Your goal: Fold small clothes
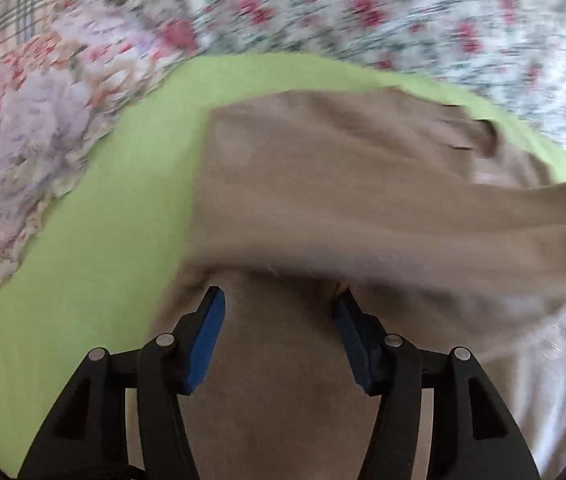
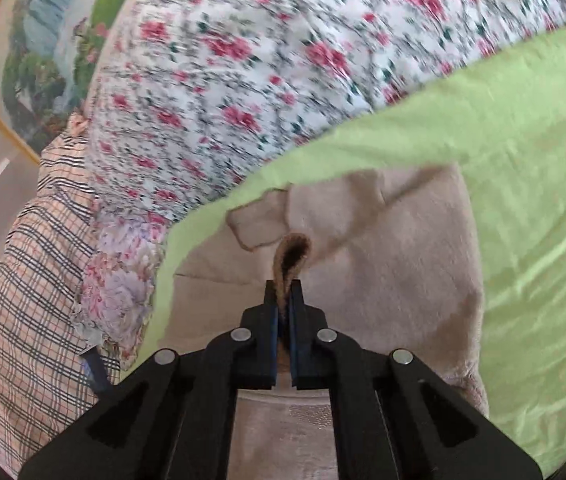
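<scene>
Both grippers hung over a beige garment [image 1: 323, 184] spread on a lime-green sheet [image 1: 83, 240]. In the left wrist view, the left gripper [image 1: 279, 312] stood spread wide at the bottom centre of the frame, its blue pads [image 1: 207, 344] well apart with nothing pinched between them; bare beige cloth lay in the gap below. A blurred fold of the same garment crossed the frame just above the fingertips, running toward the right edge, and whether it brushed the right pad could not be told.

In the right wrist view, the right gripper [image 2: 283, 296] sat at lower centre with its jaws pressed together on a rolled edge of the garment [image 2: 383, 264]. The pinched cloth rose from between the fingers as a small loop with a dark hollow. Beyond it, a loose flap of the garment lay toward the middle of the frame.

A floral blanket [image 2: 243, 80] filled the top of both views, touching the sheet's far edge. A plaid cloth [image 2: 31, 280] lay at lower left, and a framed landscape picture [image 2: 43, 60] hung at upper left.
</scene>
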